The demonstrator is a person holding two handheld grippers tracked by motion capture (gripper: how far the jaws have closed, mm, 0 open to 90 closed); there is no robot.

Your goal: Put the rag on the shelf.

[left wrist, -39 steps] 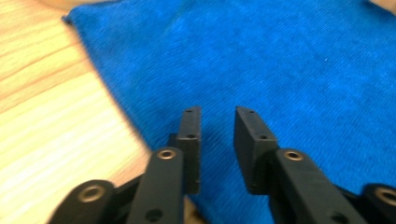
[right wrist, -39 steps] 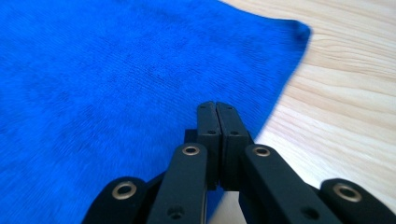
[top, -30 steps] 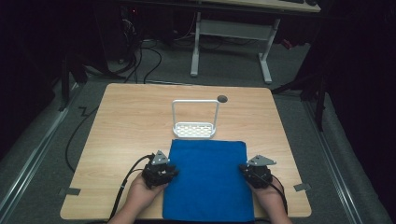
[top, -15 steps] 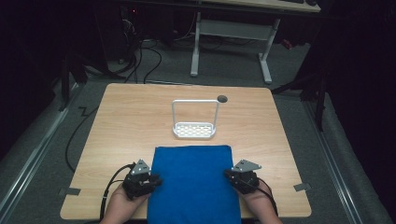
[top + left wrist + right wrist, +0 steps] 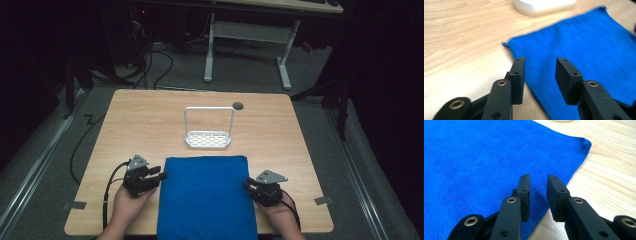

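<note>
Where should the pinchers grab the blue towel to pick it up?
Probably at its two side edges. The blue towel lies flat on the table, so only its thin edges give the jaws something to pinch. The left gripper could come in from the left edge, the right gripper from the right edge, jaws open.

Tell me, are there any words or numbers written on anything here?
No words, numbers or signs can be read on anything here.
The blue cloth is plain, with no tag showing.
The white rack has only a pattern of holes, no writing.
The wooden table is bare wood.
The left gripper and right gripper are plain black, with round screw holes but no letters.
</note>
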